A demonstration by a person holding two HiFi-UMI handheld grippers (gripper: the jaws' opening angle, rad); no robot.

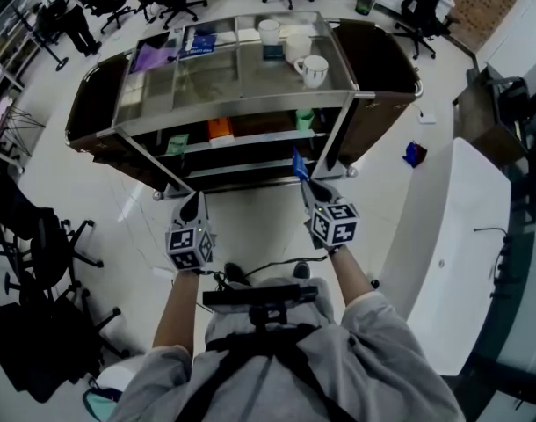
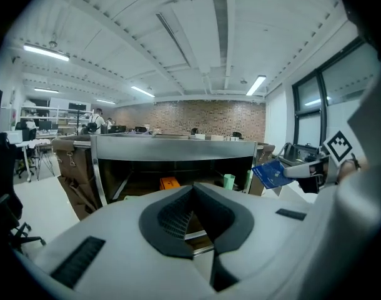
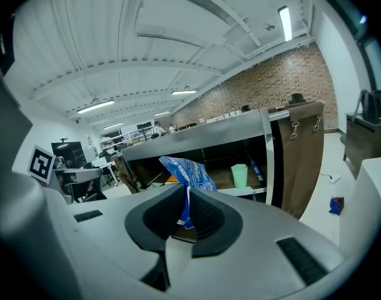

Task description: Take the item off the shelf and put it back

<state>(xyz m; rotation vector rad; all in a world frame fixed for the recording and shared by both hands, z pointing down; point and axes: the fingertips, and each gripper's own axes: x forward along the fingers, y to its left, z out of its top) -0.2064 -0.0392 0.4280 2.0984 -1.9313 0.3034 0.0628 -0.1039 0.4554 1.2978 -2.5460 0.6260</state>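
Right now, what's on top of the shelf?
Three white mugs on the right, a blue packet and a purple packet on the left. What is inside the mugs cannot be made out.

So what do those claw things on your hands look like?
The left claw and right claw are pale grey shells with dark ribbed pads. Behind each sits a cube with black-and-white square markers. The person wears a grey shirt with grey sleeves and black straps.
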